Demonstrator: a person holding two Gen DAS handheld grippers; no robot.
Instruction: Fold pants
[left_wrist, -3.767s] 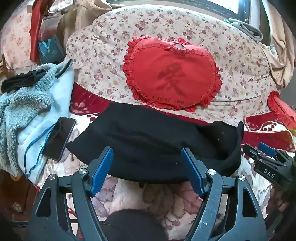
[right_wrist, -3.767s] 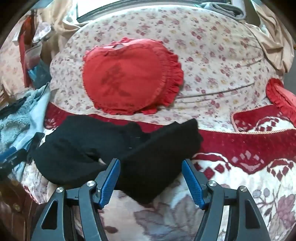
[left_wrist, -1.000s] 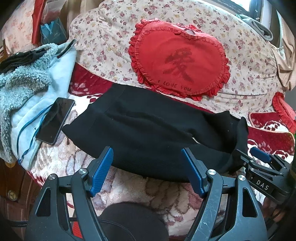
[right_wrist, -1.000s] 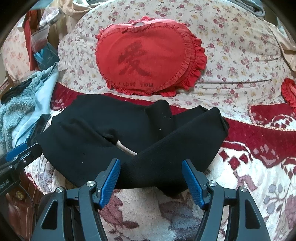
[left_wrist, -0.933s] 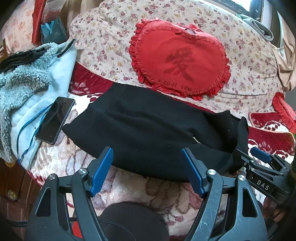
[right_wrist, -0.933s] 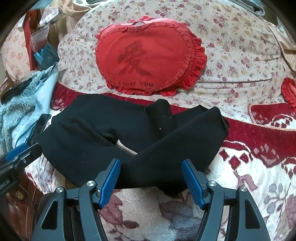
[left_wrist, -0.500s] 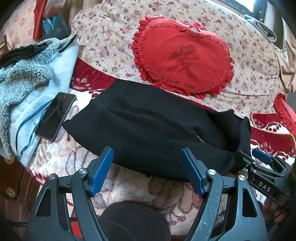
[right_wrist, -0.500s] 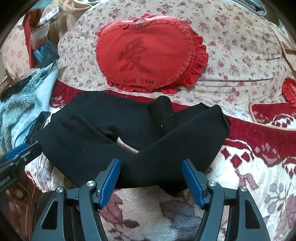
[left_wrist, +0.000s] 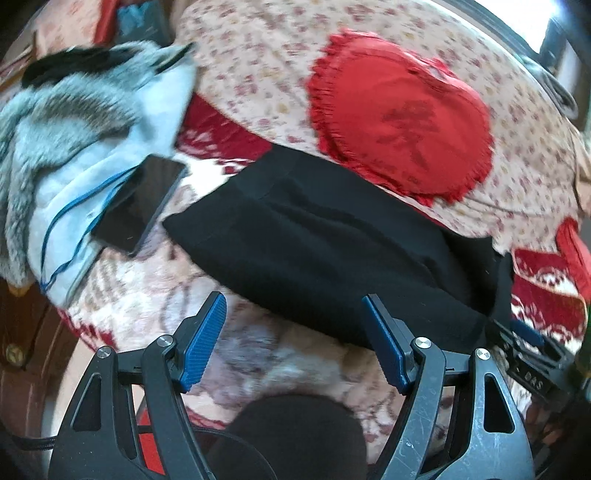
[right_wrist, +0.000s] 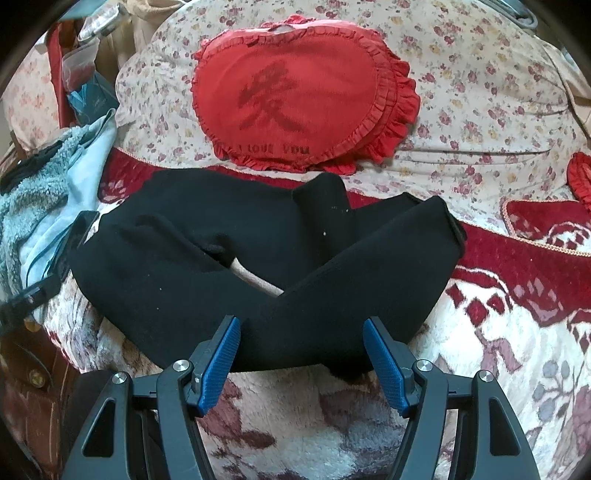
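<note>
Black knit pants (right_wrist: 207, 258) lie roughly folded on the patterned bed blanket (right_wrist: 498, 369), just below the red heart cushion (right_wrist: 295, 99). Left gripper (left_wrist: 295, 343) and right gripper (right_wrist: 301, 363) both spread wide, empty, hovering at the near edge. Fabric looks thick, soft, floppy, not slippery; it should bunch rather than slide. One leg (right_wrist: 369, 280) crosses untidily (pale strip of lining shows at the overlap). I'd pinch its cuff end (right_wrist: 448, 221), through both layers. Phone (left_wrist: 140, 203) sits just beside the waist end.
</note>
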